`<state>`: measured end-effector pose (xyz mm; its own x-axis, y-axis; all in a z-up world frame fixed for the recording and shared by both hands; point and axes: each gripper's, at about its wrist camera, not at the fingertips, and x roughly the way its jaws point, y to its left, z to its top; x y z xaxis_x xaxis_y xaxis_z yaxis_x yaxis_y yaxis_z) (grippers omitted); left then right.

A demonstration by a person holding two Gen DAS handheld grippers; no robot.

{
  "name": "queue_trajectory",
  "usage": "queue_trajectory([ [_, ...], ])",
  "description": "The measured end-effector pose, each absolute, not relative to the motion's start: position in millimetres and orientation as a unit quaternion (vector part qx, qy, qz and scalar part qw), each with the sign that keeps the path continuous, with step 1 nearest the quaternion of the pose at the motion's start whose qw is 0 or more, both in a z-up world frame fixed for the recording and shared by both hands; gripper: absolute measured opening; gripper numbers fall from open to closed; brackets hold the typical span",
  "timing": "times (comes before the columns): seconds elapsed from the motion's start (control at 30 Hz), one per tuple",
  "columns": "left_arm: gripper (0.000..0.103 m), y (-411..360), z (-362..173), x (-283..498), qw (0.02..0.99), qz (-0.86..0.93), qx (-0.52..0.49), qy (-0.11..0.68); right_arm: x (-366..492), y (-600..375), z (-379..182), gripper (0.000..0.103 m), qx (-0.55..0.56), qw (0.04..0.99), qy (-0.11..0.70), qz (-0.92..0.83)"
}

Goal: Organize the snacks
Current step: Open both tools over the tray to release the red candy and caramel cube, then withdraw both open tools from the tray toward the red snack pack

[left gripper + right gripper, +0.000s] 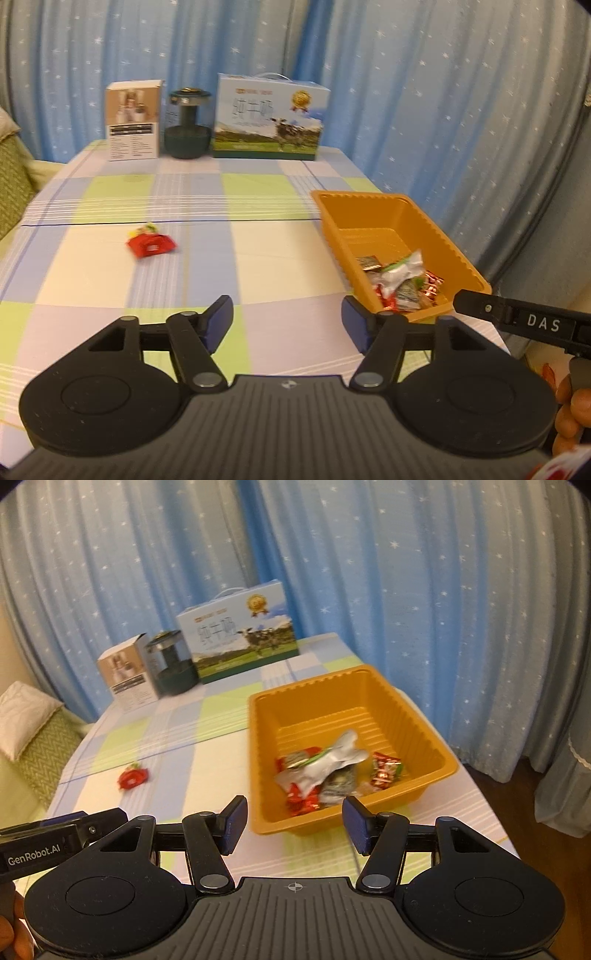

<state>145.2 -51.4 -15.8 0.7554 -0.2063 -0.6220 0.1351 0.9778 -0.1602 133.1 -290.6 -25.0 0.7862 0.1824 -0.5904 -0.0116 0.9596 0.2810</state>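
Observation:
An orange plastic tray point(388, 214) stands at the table's right side and holds several wrapped snacks point(400, 282). It also shows in the right wrist view point(413, 716) with the snacks point(332, 771) in its near end. One red wrapped snack point(151, 243) lies alone on the checked tablecloth, left of the tray; it also shows in the right wrist view point(133, 777). My left gripper point(287, 325) is open and empty above the near table, left of the tray. My right gripper point(294, 825) is open and empty in front of the tray's near wall.
At the table's far edge stand a white carton point(133, 122), a dark green jar-like appliance point(187, 125) and a milk gift box point(269, 118). Blue starred curtains hang behind. A green sofa point(33, 738) is at the left. The table's right edge runs close beside the tray.

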Motion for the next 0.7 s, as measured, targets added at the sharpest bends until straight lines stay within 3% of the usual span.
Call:
queue_trajectory([
  [0.4, 0.079, 2.2, -0.7, 124.9, 0.942, -0.041, -0.057, 0.329, 130.1, -246.0, -17.0, 0.059, 0.114, 0.935, 0.322, 0.093],
  [0.7, 0.084, 35.1, 0.7, 120.9, 0.942, -0.01, -0.065, 0.328, 132.6, -220.9, -18.0, 0.063, 0.1, 0.933, 0.325, 0.114],
])
